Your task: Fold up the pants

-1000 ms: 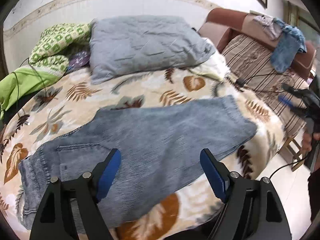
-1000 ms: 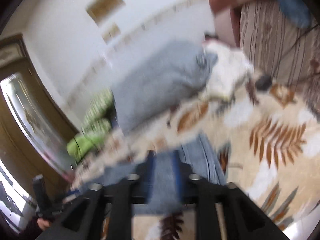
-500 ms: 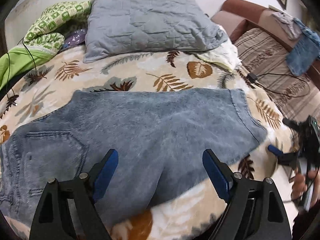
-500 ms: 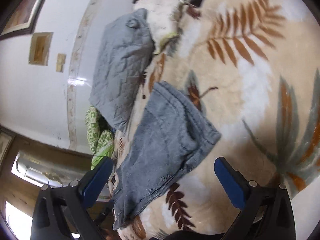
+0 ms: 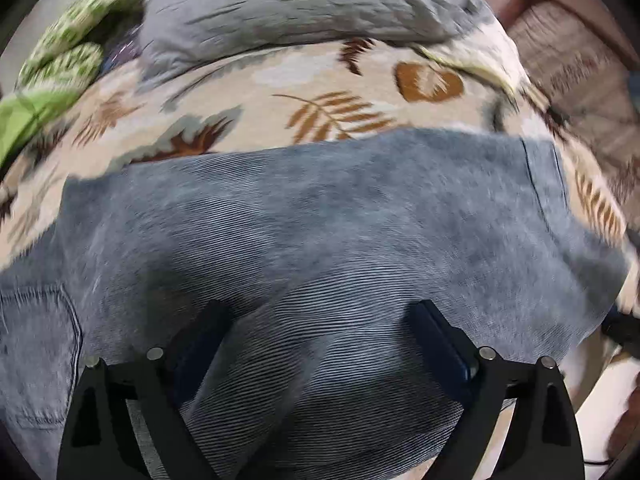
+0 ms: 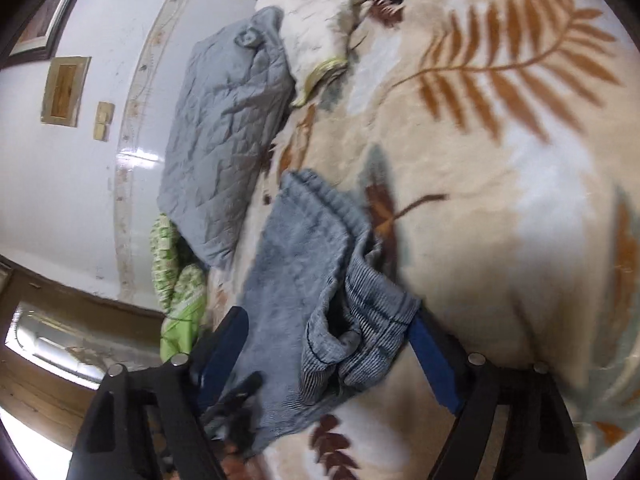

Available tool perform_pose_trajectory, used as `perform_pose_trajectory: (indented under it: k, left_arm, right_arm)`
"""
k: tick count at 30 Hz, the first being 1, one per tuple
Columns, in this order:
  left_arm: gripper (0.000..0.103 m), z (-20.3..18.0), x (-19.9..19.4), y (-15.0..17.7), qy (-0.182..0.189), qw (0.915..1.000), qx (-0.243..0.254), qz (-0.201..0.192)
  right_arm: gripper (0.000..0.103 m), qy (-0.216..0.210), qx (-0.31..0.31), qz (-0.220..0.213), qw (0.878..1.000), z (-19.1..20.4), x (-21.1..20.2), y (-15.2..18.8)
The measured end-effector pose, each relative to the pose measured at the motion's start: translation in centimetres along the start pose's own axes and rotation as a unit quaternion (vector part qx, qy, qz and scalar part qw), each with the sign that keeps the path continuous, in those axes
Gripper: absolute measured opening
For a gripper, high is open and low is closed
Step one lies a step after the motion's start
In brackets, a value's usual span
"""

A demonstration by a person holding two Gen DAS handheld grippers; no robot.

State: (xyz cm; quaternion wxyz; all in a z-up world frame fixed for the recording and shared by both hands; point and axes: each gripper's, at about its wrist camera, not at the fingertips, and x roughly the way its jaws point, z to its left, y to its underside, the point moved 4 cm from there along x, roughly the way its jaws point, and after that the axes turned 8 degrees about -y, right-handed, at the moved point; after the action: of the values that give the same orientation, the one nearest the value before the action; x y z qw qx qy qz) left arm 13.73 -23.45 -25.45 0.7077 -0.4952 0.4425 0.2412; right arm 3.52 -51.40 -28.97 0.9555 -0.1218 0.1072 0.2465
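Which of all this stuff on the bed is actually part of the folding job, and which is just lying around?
Part of the job:
- blue-grey pants, spread on the leaf-print blanket
- left hand-held gripper, open over them
- right hand-held gripper, open around the leg hem

Just lying about:
- grey quilted pillow
- white pillow
- green patterned bedding
- framed pictures on the wall

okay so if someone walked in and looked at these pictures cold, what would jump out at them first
First, the blue-grey pants spread across the leaf-print blanket, filling the left wrist view, with the open left claw low over their middle. In the right wrist view, the open right claw straddles the rumpled leg hems. Behind the pants, a grey quilted pillow lies by the wall.
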Motion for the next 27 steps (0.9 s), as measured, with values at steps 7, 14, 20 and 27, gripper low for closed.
perform_pose_trajectory:
  k: [7,14,20,27]
  left_arm:
    - [0.094,-0.7,-0.9,-0.3,0.027,0.9995,0.009,-0.010]
    - [0.094,-1.2,-0.6,-0.3,0.024,0.9995,0.015,-0.011]
    - [0.094,2.8,-1.6,-0.7,0.046,0.9984,-0.030,-0.012]
    - [0.094,10.0,-2.7,0.9,0.033,0.9935,-0.108,0.004]
  right_arm:
    - [0.071,0.015,0.030,0.002,0.999,-1.2,-1.5,1.1]
    - [0.070,0.049,0.002,-0.014,0.999,-0.2,1.1,0.3]
    - [0.027,0.060,-0.023,0.006,0.998,1.2,2.8,0.1]
    - [0.026,0.050,-0.108,0.012,0.993,8.7,3.7,0.9]
